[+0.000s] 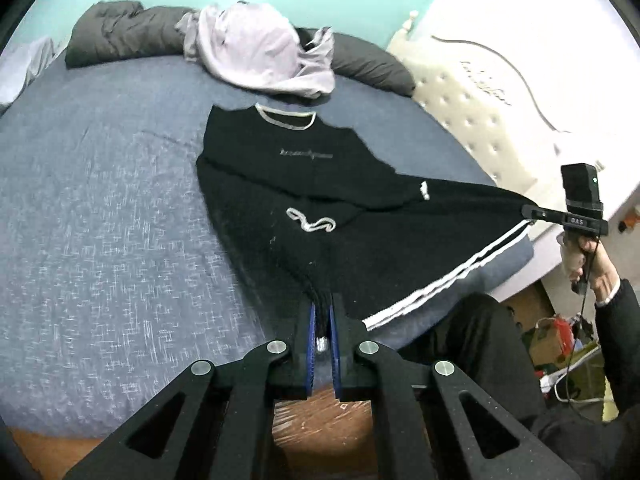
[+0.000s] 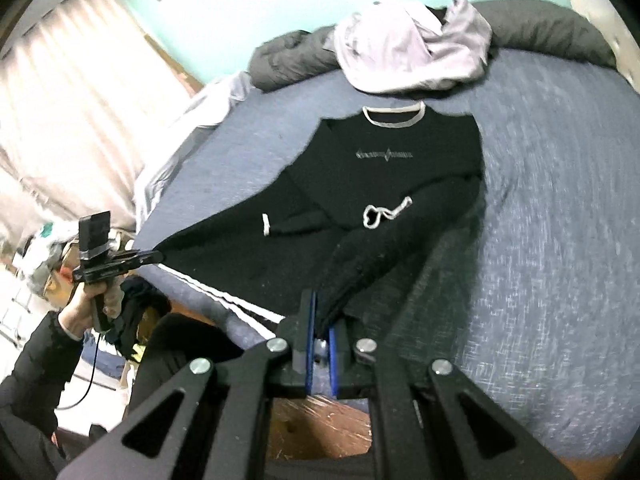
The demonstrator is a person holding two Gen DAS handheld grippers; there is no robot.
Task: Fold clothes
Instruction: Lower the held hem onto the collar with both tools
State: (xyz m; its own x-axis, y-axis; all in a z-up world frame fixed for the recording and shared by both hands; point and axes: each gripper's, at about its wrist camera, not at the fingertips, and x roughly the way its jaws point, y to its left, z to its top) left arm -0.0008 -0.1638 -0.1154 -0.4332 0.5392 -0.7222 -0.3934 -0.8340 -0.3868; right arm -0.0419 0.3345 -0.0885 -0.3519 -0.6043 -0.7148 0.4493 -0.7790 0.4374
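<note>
A black sweater [image 1: 280, 136] [image 2: 400, 140] with a white collar lies flat on the blue bed sheet [image 1: 100, 200] [image 2: 540, 200]. Black trousers [image 1: 400, 248] [image 2: 248, 264] with white side stripes and a white drawstring [image 1: 310, 222] [image 2: 384, 212] lie partly over its lower half. Their near end is lifted off the bed and stretched between both grippers. My left gripper [image 1: 322, 308] [image 2: 156, 257] is shut on one bunched black end. My right gripper [image 2: 320, 320] [image 1: 528, 211] is shut on the other end, by the striped side.
A crumpled lilac garment [image 1: 256, 48] [image 2: 412, 52] and a grey duvet [image 1: 120, 32] [image 2: 552, 28] lie at the far side of the bed. A white padded headboard [image 1: 500, 100] stands on one side, a curtain [image 2: 60, 100] on the other. Floor clutter [image 1: 560, 332] lies beside the person's knee.
</note>
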